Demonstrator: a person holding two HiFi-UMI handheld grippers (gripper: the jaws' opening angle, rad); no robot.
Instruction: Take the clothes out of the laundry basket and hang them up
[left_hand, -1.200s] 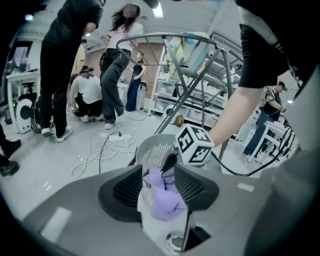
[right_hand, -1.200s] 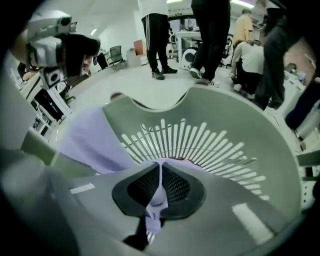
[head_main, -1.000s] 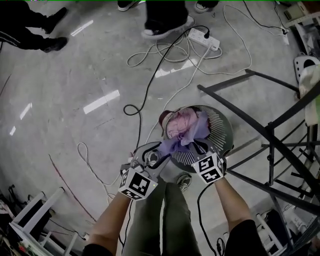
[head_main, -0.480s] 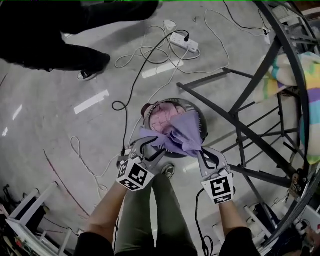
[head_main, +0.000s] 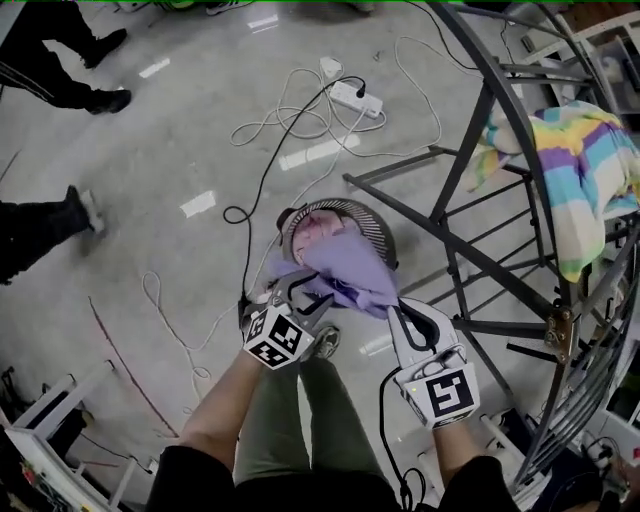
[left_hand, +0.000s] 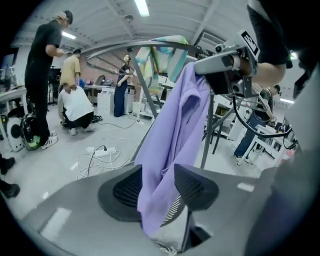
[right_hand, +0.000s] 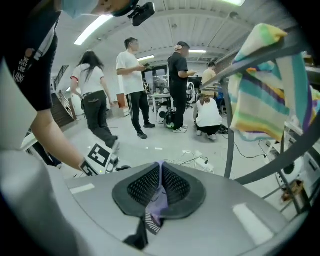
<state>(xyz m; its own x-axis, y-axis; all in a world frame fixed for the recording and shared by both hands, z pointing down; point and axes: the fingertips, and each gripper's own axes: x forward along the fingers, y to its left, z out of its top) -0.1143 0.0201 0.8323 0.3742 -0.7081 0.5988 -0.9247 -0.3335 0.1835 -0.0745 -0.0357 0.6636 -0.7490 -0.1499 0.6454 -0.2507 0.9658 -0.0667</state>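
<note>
Pinching a thin edge of a lilac garment (left_hand: 172, 125), the right tool (right_hand: 160, 177) has its jaws pressed almost together; a ribbed, striped hem pokes out just below its pads. The left tool (left_hand: 159, 182) has its jaws partway apart, closed on a thick fold of the same garment that fills the gap, with a loose end hanging below. In the head view the garment stretches between the two tools, right tool at one end and left tool at the other, above and just in front of a round laundry basket (head_main: 375, 215) on the floor. Pink clothes (head_main: 325, 228) lie in the basket. A dark metal drying rack (head_main: 461, 155) stands to the right with a pastel striped towel (head_main: 585, 170) draped over it. Each tool's cube carries black-and-white square markers. White print on a dark sleeve in the right gripper view is too blurred to read.
</note>
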